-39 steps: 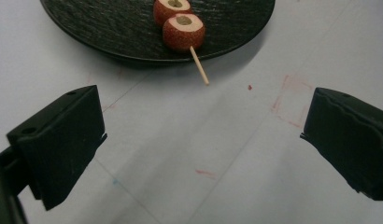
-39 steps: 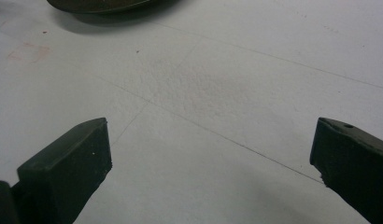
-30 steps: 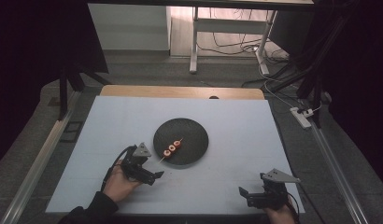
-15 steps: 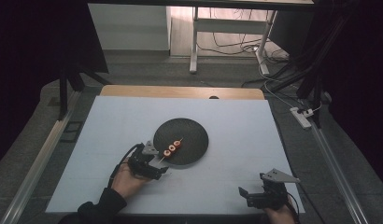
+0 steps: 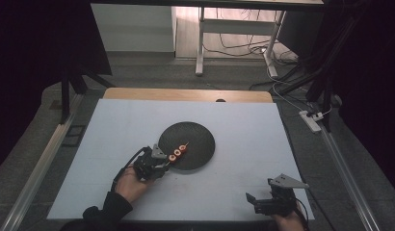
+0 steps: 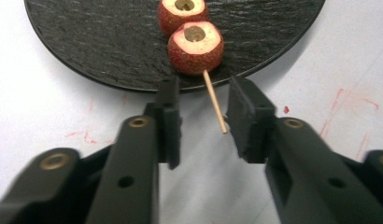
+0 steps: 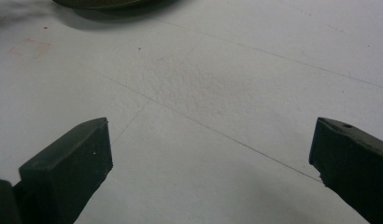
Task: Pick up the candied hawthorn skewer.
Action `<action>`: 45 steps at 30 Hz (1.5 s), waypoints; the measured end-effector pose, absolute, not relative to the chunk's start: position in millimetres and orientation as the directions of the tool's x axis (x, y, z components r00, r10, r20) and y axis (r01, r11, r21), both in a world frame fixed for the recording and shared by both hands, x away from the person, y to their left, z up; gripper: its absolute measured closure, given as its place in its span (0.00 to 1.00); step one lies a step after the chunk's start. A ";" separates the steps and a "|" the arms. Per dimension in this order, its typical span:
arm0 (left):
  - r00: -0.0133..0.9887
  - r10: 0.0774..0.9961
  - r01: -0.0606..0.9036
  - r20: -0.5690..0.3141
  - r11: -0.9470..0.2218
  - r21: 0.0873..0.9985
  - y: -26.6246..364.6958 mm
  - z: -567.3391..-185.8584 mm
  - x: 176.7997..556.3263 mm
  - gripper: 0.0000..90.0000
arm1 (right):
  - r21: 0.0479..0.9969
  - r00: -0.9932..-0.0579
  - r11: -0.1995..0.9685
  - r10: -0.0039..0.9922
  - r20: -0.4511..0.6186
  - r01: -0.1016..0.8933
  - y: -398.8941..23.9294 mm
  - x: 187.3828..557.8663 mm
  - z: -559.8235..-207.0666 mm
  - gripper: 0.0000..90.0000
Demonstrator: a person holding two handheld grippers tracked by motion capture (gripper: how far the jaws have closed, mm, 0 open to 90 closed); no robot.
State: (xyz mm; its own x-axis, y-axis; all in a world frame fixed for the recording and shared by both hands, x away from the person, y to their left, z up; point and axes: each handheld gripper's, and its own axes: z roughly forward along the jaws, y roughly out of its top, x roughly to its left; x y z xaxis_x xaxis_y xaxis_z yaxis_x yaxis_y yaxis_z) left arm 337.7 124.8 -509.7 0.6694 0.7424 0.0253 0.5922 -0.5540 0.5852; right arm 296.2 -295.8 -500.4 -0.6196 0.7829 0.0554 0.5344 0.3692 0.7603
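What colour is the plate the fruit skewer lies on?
The plate is black with a rough, slate-like grain, clearest in the left gripper view.

I'm working over a pale, matte white rectangular tabletop sheet [image 5: 113,125], laid flat with a strip of light wooden board [image 5: 186,94] showing along its far edge. Up close, that white surface is faintly pebbled, crossed by thin scored lines and marked with small red smears and specks [image 6: 341,100]. Sitting directly on it, just left of centre, is a round black slate-textured plate [image 5: 198,139], flat and low-rimmed. On the near left, my hand [image 5: 130,185] lies on the sheet, just beside the plate's near-left rim. At the near right corner, the sheet's edge runs close to a metal rail [image 5: 347,178] alongside the table.
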 end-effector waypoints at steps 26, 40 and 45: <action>0.686 0.720 0.570 -0.104 -0.444 0.691 144.3 -494.6 334.3 0.99 | 0.761 -0.620 0.368 0.783 0.056 0.534 -296.0 296.2 -500.4 0.00; 0.776 0.613 0.428 -0.152 -0.334 0.840 154.9 -490.6 309.9 0.99 | 0.764 -0.625 0.371 0.779 0.054 0.528 -296.0 295.6 -500.2 0.00; 0.787 0.594 0.418 -0.167 -0.314 0.852 157.8 -488.1 306.4 0.99 | 0.764 -0.626 0.371 0.778 0.054 0.528 -296.0 295.6 -500.2 0.00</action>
State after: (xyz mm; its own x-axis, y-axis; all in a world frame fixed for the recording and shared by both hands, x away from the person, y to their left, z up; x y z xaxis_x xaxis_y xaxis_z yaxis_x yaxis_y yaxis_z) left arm 306.4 157.8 -488.1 0.7871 0.5937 -0.1675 0.4183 -0.3142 0.8522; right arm 295.6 -296.0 -500.2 -0.6256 0.7782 0.0540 0.5275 0.3710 0.7642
